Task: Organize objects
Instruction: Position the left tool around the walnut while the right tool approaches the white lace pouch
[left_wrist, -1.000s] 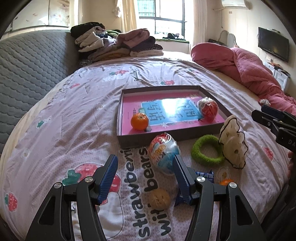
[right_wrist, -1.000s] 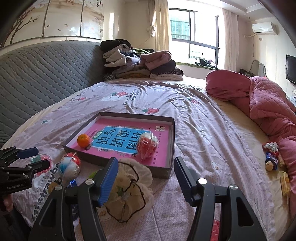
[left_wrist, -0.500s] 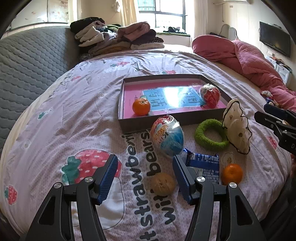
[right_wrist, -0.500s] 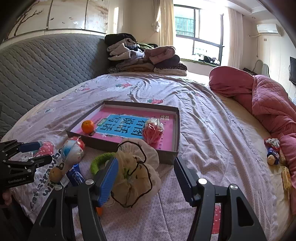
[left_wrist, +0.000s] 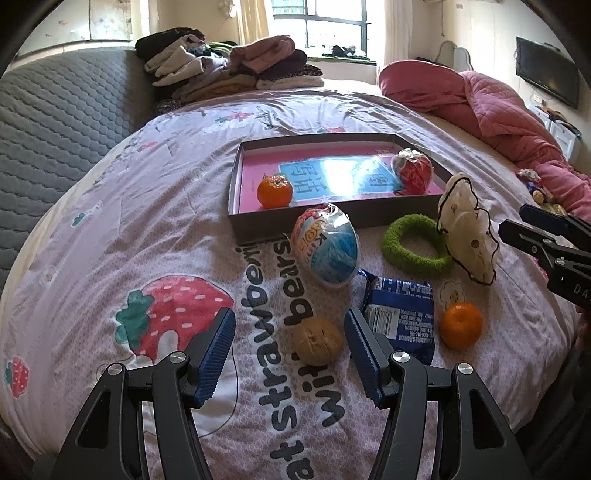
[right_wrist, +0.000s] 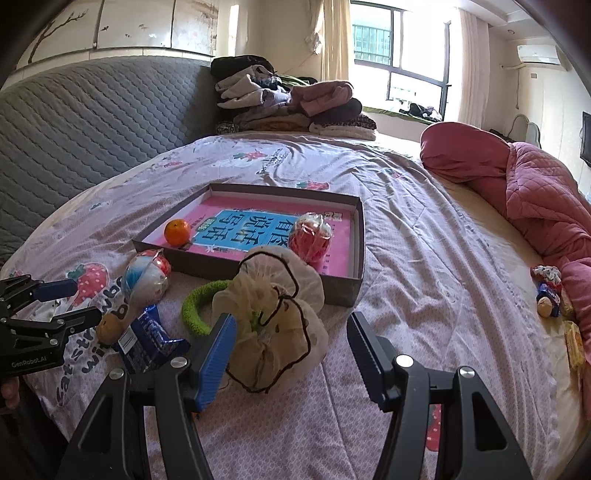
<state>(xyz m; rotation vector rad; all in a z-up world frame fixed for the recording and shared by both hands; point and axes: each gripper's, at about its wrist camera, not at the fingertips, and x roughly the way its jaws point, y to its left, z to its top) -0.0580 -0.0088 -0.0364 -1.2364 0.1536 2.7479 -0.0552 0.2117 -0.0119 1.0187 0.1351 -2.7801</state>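
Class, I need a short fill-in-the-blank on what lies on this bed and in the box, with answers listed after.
1. The box holds a red netted ball and an ____.
2. The walnut lies between the fingers of the ____ hand-held gripper.
3. The fuzzy ring beside the gauze pouch is ____ in colour.
4. Both grippers' jaws are ____.

Answers: orange; left; green; open

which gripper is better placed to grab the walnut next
Left. The walnut lies on the bedspread right between the open left gripper fingers. The open right gripper faces the white mesh pouch instead, with the walnut off to its left beyond the blue packet.
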